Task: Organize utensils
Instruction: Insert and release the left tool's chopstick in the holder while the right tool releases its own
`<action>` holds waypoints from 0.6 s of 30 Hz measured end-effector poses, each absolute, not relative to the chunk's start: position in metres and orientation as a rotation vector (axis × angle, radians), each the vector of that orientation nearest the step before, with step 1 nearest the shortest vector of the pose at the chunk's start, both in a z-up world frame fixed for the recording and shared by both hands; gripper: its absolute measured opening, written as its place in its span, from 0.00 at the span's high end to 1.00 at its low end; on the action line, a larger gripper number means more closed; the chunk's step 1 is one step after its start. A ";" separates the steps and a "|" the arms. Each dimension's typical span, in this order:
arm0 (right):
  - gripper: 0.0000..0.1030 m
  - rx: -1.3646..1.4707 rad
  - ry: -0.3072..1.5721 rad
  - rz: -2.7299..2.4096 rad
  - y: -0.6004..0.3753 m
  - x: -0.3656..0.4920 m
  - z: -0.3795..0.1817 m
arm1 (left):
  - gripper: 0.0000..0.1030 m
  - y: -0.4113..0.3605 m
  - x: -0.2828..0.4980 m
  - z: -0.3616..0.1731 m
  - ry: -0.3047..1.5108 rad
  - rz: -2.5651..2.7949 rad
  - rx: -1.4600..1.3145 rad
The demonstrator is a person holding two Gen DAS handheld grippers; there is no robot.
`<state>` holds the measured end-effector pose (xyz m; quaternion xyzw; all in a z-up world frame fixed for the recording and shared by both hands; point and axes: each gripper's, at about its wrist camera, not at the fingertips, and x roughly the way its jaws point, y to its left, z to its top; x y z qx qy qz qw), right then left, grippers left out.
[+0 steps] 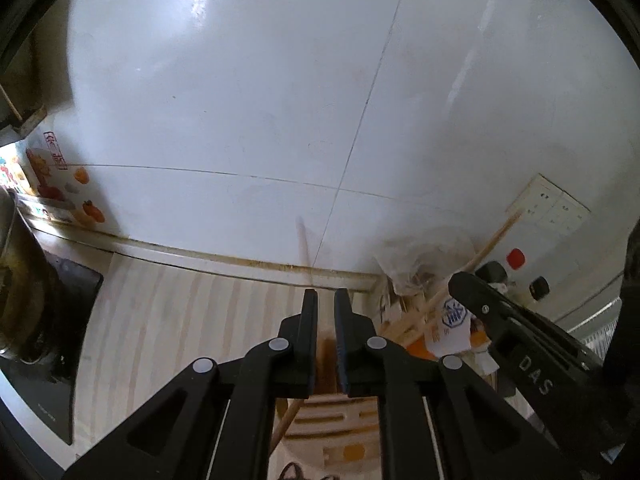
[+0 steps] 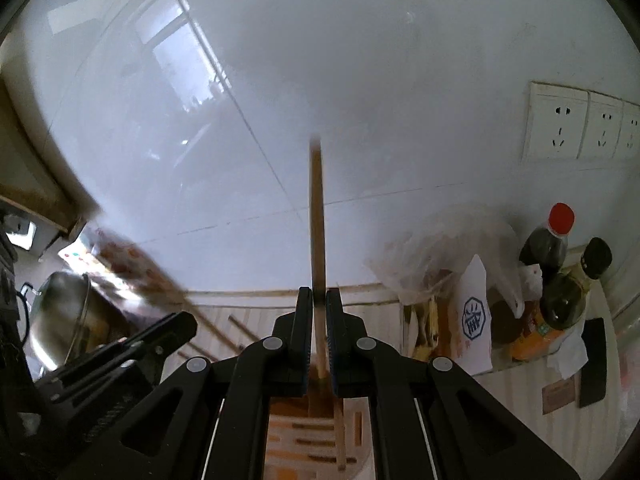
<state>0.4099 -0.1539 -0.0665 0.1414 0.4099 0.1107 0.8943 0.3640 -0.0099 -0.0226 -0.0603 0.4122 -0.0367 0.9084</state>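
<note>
White tiled wall behind striped worktop [image 1: 168, 320]. Left tool [image 1: 326, 300] & right tool [image 2: 319, 300] each clamp a chopstick [image 2: 317, 220] above holder [image 2: 316, 436]; next, lower & release.

black linkage jaws, grey rivets

Glossy white tiled wall [image 1: 240, 100], wall sockets [image 2: 576, 126], striped countertop [image 1: 180, 312]
</note>
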 end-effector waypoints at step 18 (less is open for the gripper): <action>0.35 0.155 0.807 0.149 -0.176 0.300 -0.033 | 0.00 0.004 0.252 -0.005 0.742 0.150 0.017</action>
